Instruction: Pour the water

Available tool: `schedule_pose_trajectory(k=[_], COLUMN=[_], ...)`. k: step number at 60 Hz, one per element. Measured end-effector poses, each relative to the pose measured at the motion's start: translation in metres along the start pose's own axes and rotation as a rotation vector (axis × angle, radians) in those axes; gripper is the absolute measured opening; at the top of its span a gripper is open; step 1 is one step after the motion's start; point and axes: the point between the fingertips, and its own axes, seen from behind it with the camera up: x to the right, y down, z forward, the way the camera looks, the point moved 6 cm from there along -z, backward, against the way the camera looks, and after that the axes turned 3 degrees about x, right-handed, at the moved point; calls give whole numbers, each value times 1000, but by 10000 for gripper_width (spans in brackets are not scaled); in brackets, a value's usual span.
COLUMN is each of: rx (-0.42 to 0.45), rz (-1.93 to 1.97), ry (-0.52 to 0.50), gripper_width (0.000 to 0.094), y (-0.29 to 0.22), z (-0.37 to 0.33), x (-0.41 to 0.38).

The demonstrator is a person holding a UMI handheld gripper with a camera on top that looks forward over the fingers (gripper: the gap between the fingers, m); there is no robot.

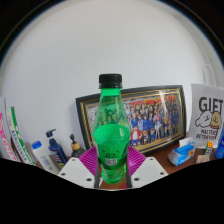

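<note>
Plainly, the transparent green plastic bottle with a black screw cap (113, 130) stood dead centre between the two fingers of the gripper (113, 167), its lower body sunk between the magenta pads (90, 160) and its neck and cap rising well above them. Its long axis ran upright, straight up from the fingers, with no visible lean to either side. The fingers were drawn in close about the bottle, and both pads appeared to press against its sides, so I judged the bottle to be gripped and carried rather than standing on the bench (165, 160); its base was hidden, so that could not be confirmed. Beyond the fingers a framed group photograph (150, 112) leaned against the pale wall, with small toiletry bottles (50, 150) off to the left side and a white printed card (207, 112) to the right. No receiving vessel showed anywhere ahead. Pouring would call for tipping that upright axis over sideways, once a cup came into sight.
</note>
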Motion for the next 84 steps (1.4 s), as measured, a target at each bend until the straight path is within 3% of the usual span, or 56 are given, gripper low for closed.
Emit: schedule_pose_trajectory(k=[14, 22, 29, 38, 44, 61, 76, 84], rx=[-108, -142, -117, -139, -200, -292, -382, -389], rz=[-142, -167, -137, -103, -67, -109, -75, -89], ry=[36, 49, 60, 59, 86, 164, 119, 113], gripper_width=[357, 361, 361, 561, 870, 855, 855, 854], y=[86, 110, 109, 109, 115, 96, 65, 47], z=[26, 28, 27, 29, 24, -49, -185, -264], x=[43, 53, 56, 57, 63, 51, -32, -73])
